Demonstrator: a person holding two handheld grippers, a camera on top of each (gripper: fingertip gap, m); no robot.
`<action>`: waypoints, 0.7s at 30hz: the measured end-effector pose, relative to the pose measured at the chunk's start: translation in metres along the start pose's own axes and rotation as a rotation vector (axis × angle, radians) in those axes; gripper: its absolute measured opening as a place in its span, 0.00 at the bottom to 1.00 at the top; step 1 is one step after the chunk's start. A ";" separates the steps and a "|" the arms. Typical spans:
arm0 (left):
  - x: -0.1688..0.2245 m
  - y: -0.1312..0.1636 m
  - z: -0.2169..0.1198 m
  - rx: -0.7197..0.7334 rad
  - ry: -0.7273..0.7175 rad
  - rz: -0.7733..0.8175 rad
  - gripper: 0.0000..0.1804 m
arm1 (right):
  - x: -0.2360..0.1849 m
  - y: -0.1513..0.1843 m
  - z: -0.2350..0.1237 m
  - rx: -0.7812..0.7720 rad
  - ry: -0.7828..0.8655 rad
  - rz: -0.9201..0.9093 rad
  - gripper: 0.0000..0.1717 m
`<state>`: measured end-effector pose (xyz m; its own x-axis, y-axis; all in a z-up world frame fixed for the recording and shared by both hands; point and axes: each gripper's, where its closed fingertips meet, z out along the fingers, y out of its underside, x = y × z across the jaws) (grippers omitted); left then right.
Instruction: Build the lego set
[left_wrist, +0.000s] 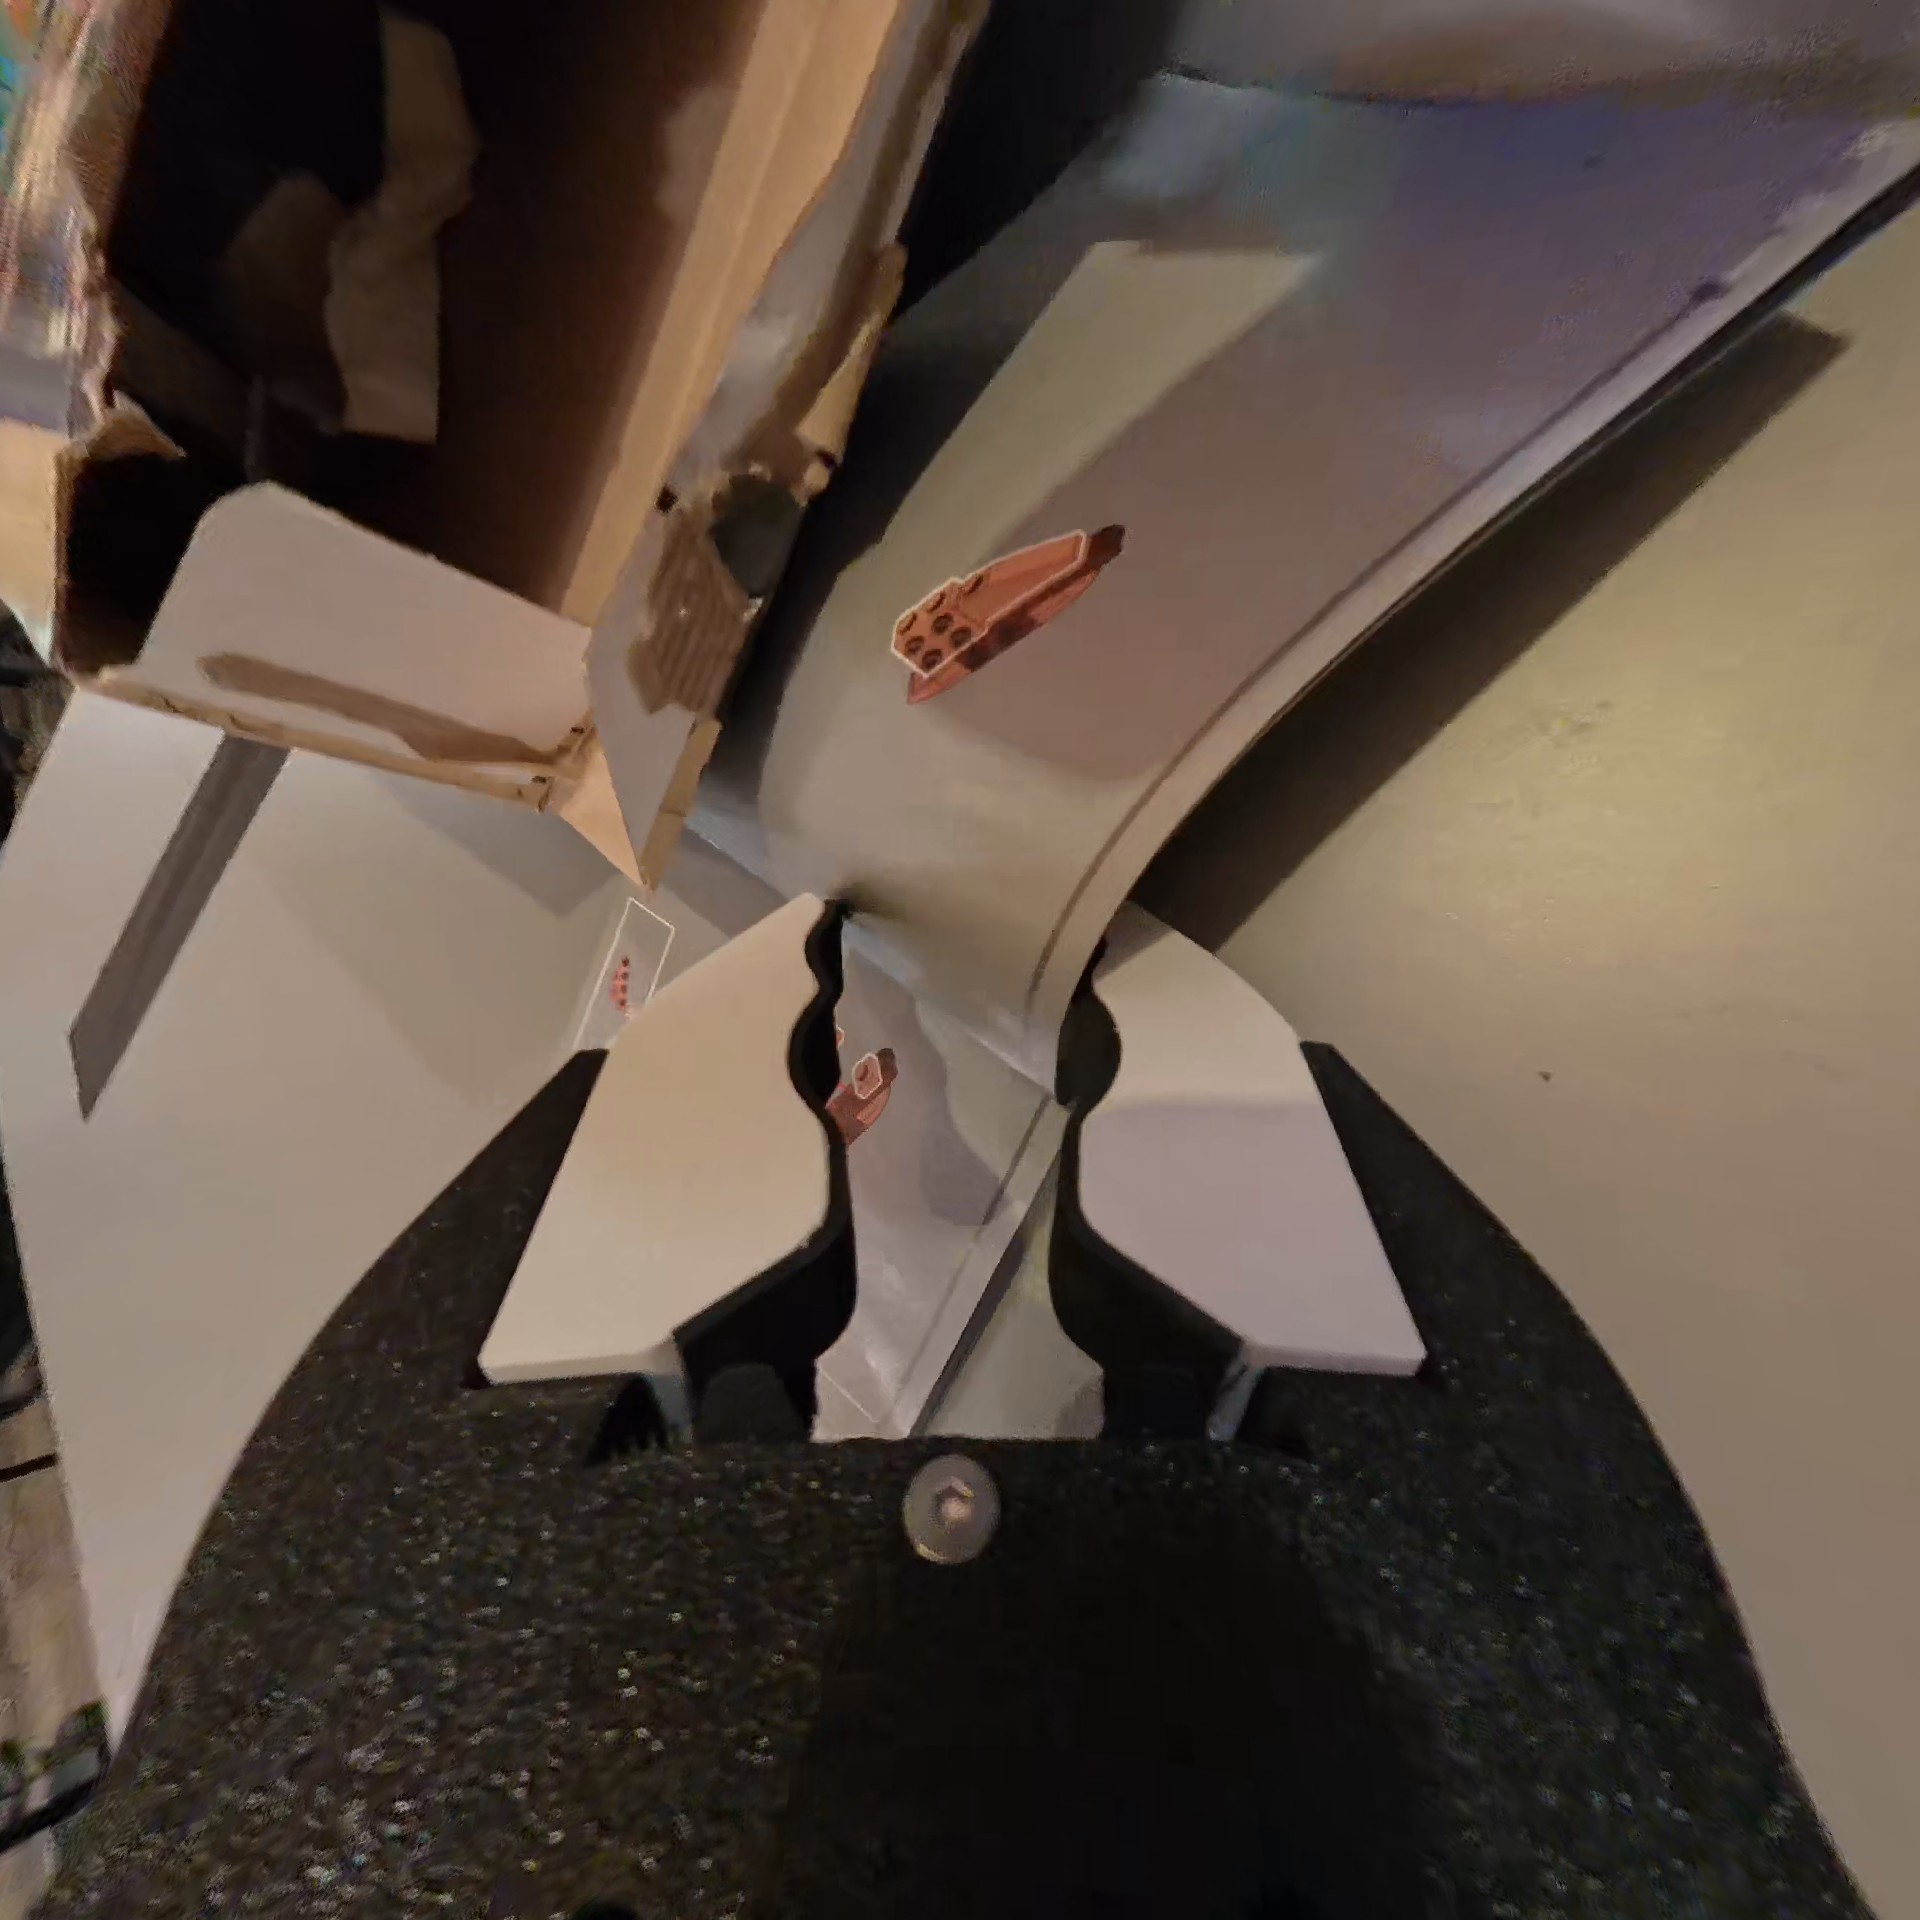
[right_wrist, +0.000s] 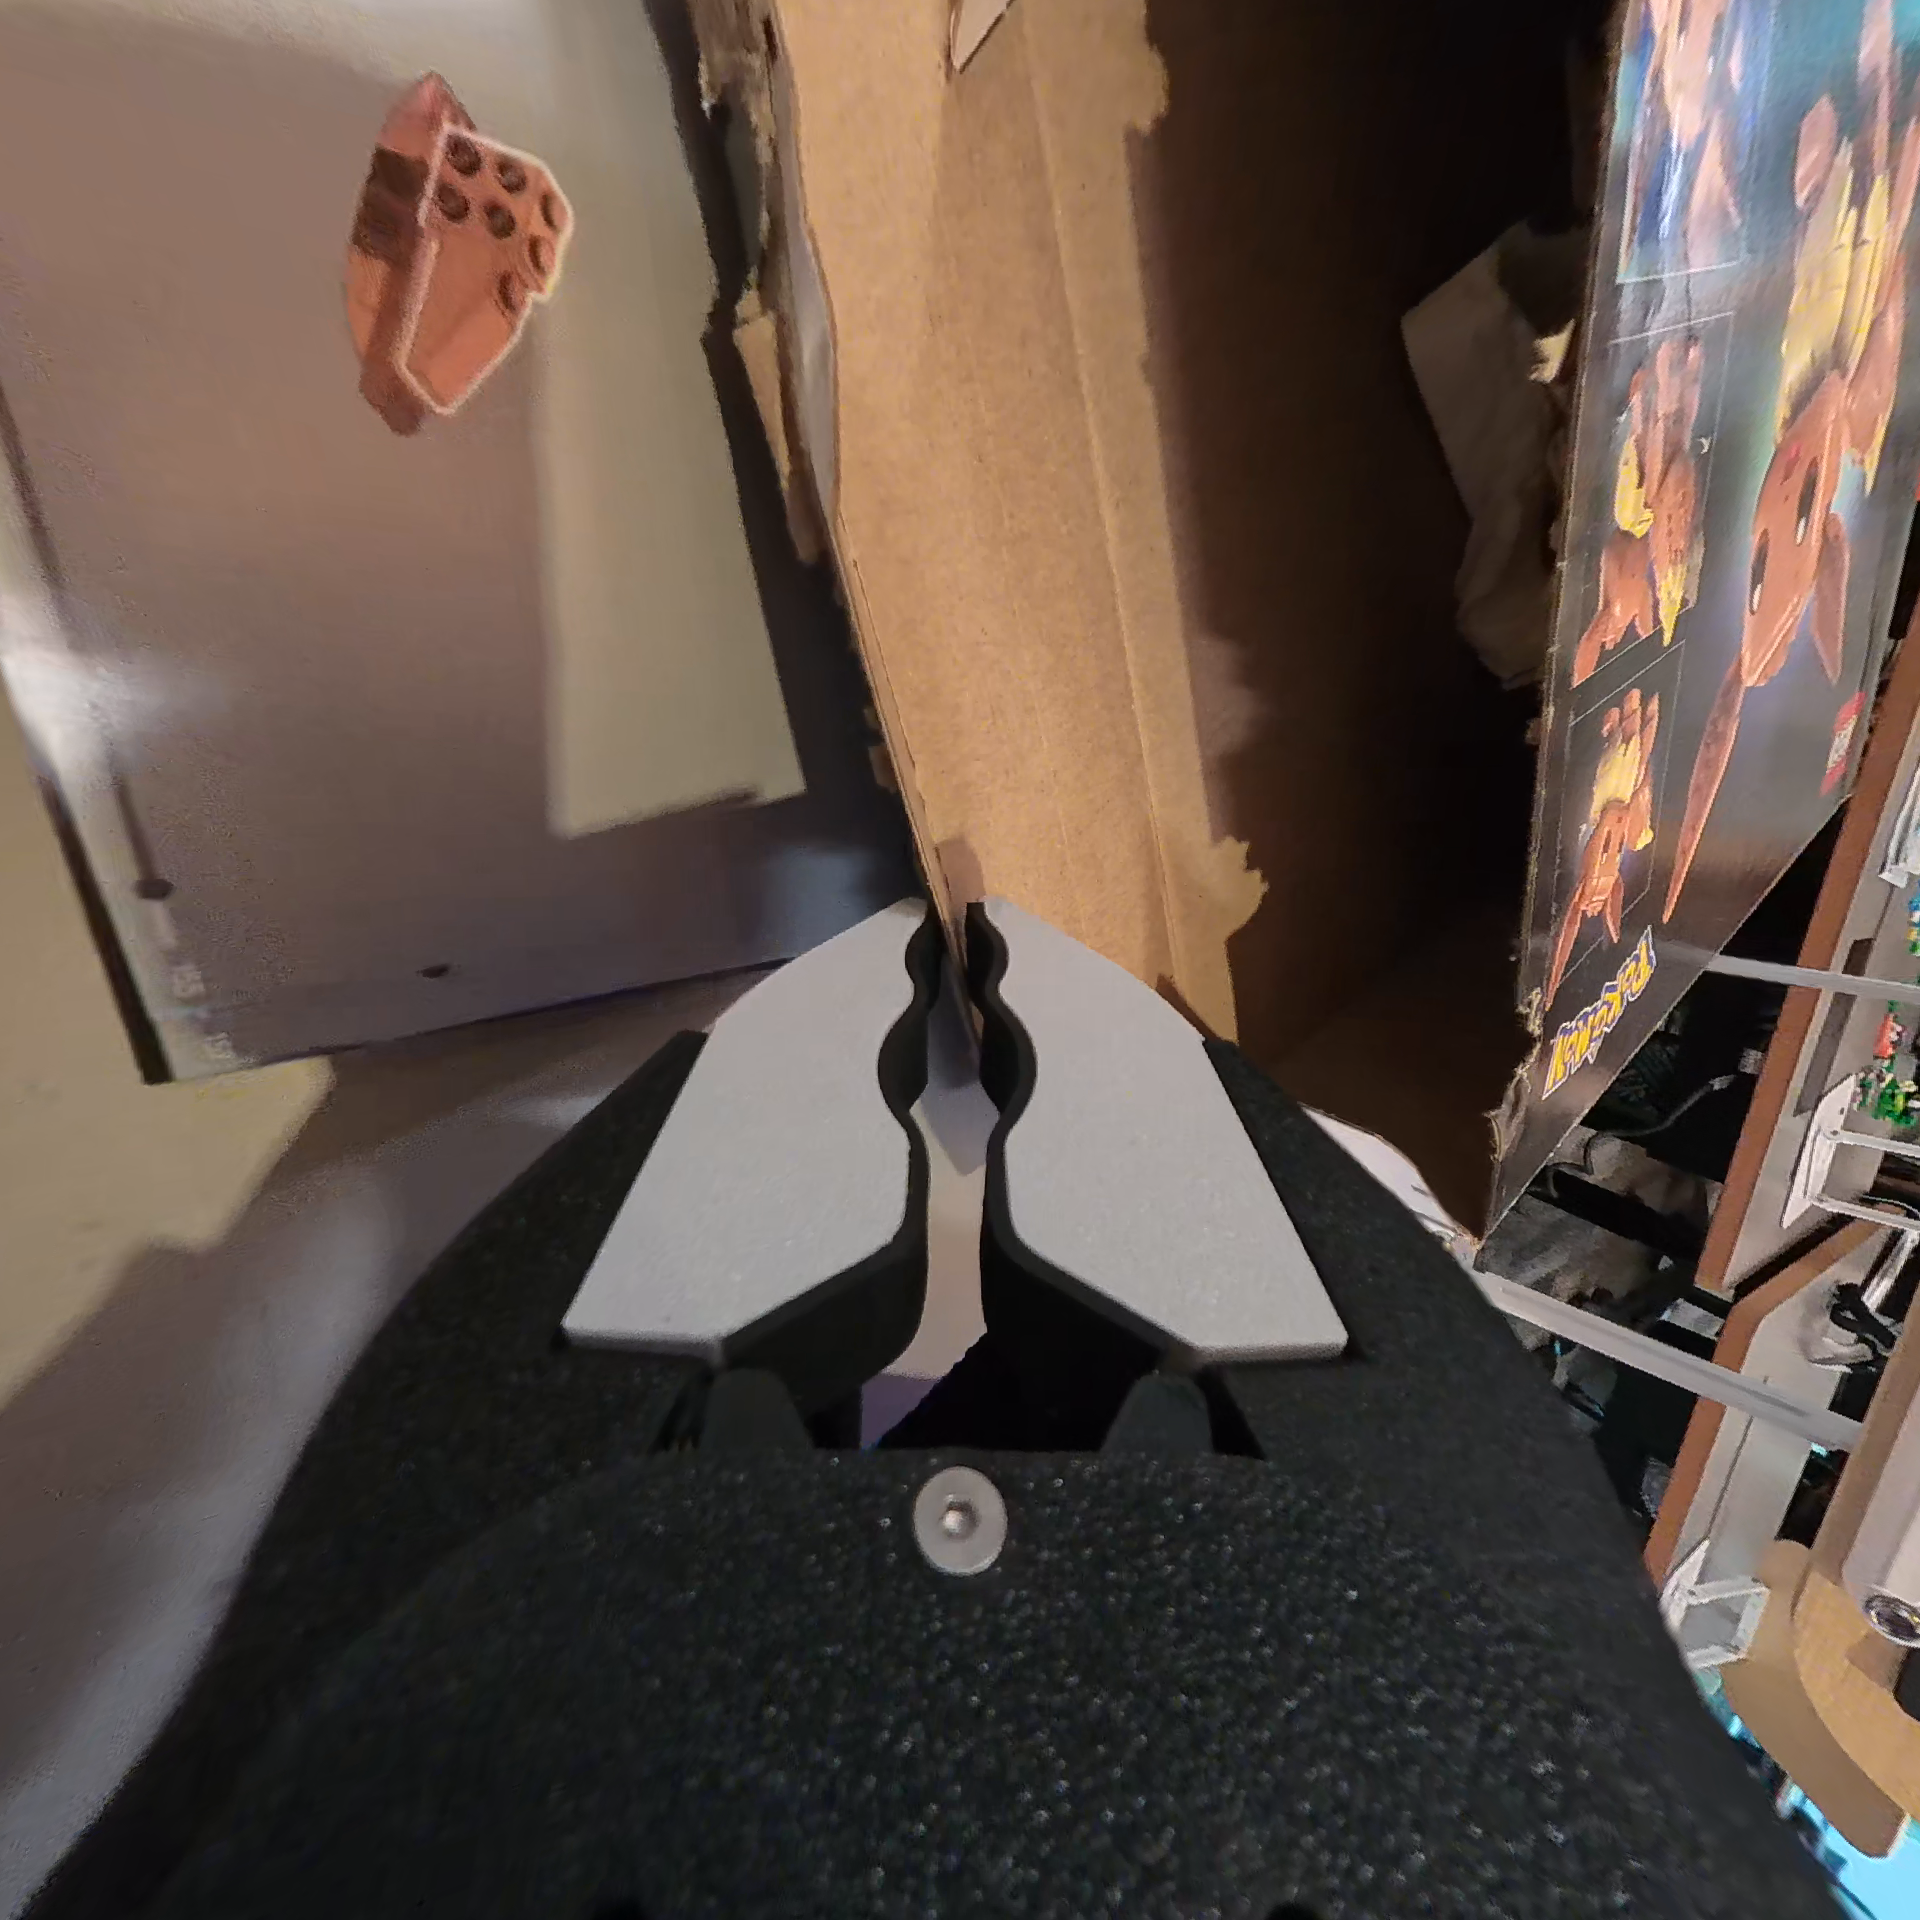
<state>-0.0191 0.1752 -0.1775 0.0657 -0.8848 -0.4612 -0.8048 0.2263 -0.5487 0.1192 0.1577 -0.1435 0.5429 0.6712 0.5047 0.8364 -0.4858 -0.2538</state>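
In the left wrist view my left gripper (left_wrist: 971, 925) stands open around a grey instruction booklet (left_wrist: 1039, 468) with a picture of a brown brick on it. The booklet bows across the gap. The left fingertip (left_wrist: 810, 935) dents it and its edge lies over the right fingertip (left_wrist: 1132, 945). In the right wrist view my right gripper (right_wrist: 954, 914) is shut on the thin edge of a brown cardboard flap (right_wrist: 997, 520) of an opened toy box (right_wrist: 1714, 520). The same booklet (right_wrist: 364, 623) stands to the left of that flap.
The torn box (left_wrist: 520, 260) fills the upper left of the left wrist view, with crumpled paper inside. A white page (left_wrist: 312, 987) lies under the left finger. A beige table (left_wrist: 1558, 935) lies to the right. A shelf unit (right_wrist: 1818, 1143) stands at the far right. Spacing between my two grippers at the tips: around 15 centimetres.
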 end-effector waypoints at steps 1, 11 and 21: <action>-0.002 0.002 0.000 -0.001 0.001 -0.018 0.23 | 0.001 -0.001 0.000 0.002 0.004 0.003 0.02; -0.032 0.031 0.001 -0.077 -0.088 -0.067 0.22 | 0.009 -0.004 -0.001 0.011 0.034 0.043 0.03; -0.029 0.030 -0.004 -0.096 -0.144 -0.029 0.22 | 0.014 -0.007 -0.002 0.021 0.049 0.067 0.03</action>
<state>-0.0473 0.2059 -0.1774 0.1678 -0.8211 -0.5456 -0.8536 0.1559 -0.4971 0.1211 0.1696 -0.1334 0.5943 0.6091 0.5252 0.7997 -0.5169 -0.3054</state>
